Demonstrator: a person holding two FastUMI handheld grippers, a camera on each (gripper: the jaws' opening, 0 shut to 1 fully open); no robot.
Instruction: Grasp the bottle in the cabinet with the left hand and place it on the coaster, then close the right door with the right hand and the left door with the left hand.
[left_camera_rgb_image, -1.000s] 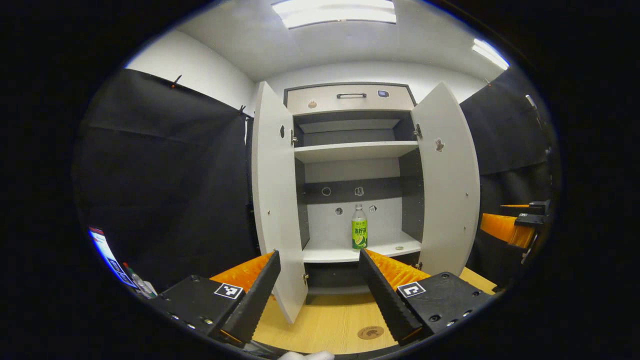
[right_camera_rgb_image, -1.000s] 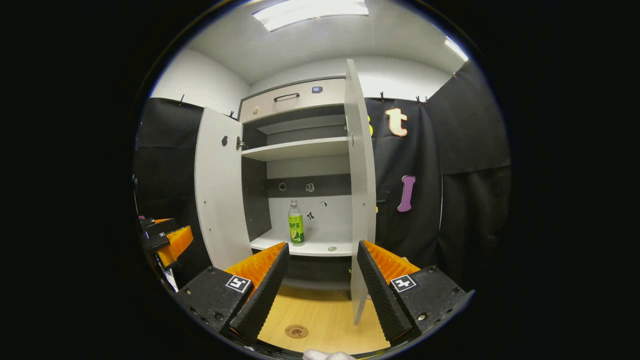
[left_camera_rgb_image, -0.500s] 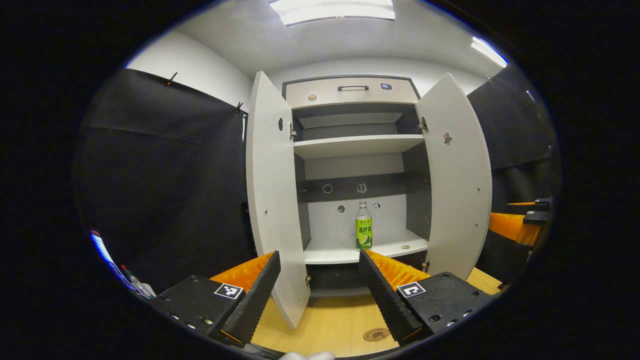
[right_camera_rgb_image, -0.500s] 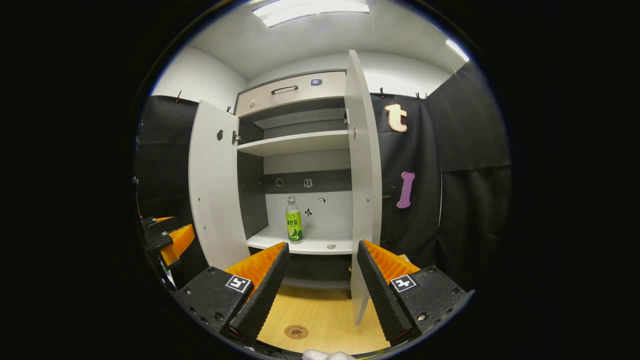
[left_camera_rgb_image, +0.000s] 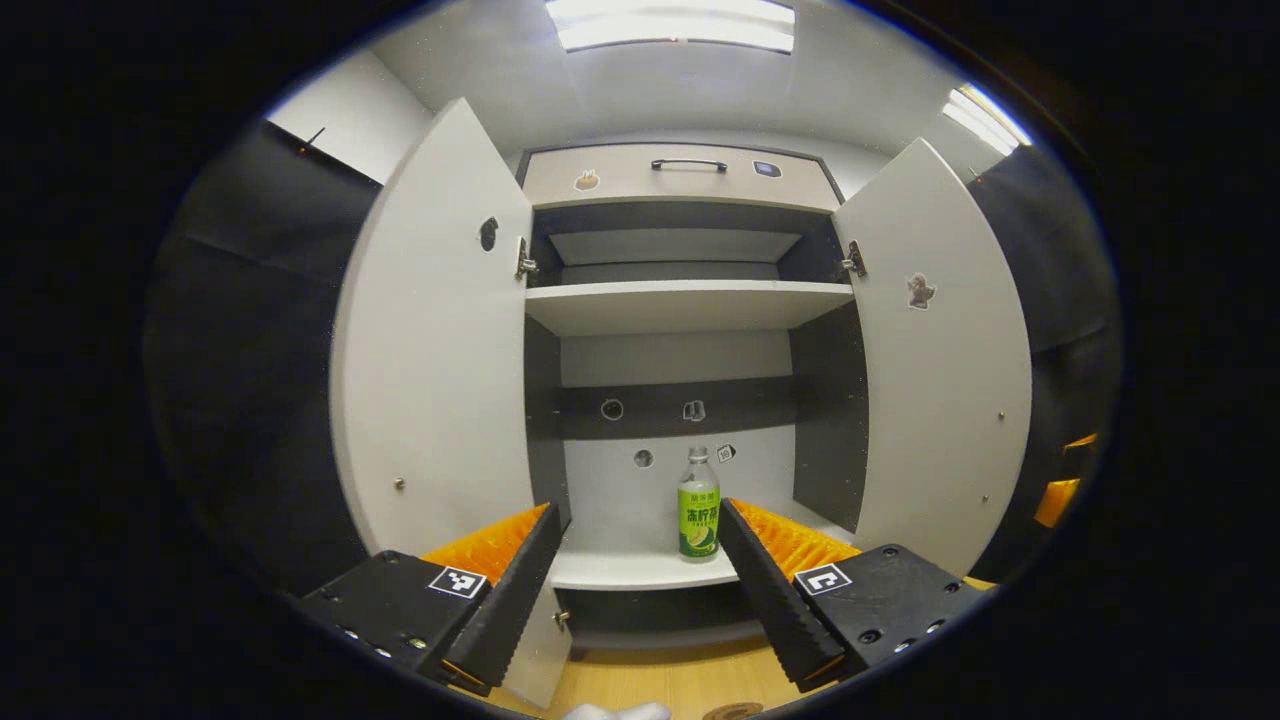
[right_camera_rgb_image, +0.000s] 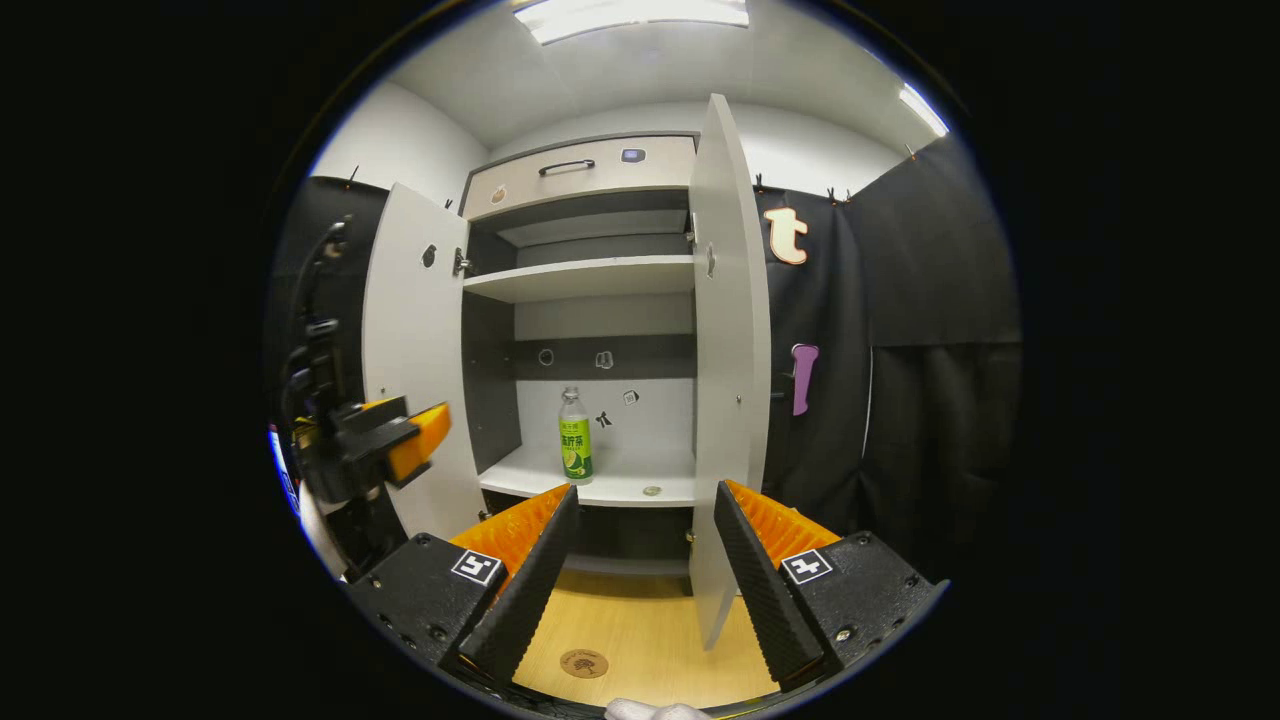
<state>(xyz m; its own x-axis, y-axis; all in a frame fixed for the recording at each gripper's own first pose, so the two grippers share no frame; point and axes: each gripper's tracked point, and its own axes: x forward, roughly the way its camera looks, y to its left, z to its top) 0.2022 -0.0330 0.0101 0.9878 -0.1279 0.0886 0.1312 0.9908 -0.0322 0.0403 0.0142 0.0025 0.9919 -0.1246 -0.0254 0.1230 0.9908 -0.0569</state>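
Observation:
A clear bottle (left_camera_rgb_image: 698, 506) with a green label stands upright on the cabinet's lower shelf (left_camera_rgb_image: 640, 570); the right gripper view has the bottle (right_camera_rgb_image: 573, 437) too. Both white doors stand wide open: the left door (left_camera_rgb_image: 440, 340) and the right door (left_camera_rgb_image: 945, 360), the latter edge-on as the right door (right_camera_rgb_image: 728, 330) in the right gripper view. My left gripper (left_camera_rgb_image: 640, 525) is open, in front of the shelf, short of the bottle and empty. My right gripper (right_camera_rgb_image: 640, 505) is open and farther back, above the wooden table. A round brown coaster (right_camera_rgb_image: 584, 663) lies on the table.
An upper shelf (left_camera_rgb_image: 690, 303) and a drawer (left_camera_rgb_image: 680, 178) with a dark handle top the cabinet. The wooden tabletop (right_camera_rgb_image: 640, 630) runs in front of it. Black cloth walls (right_camera_rgb_image: 900, 400) close in both sides. The left gripper (right_camera_rgb_image: 385, 450) and its hand-held mount appear at left in the right gripper view.
My left gripper has moved forward toward the cabinet, so the doors and bottle loom larger and the coaster has slid to the bottom edge. My right gripper has edged slightly closer.

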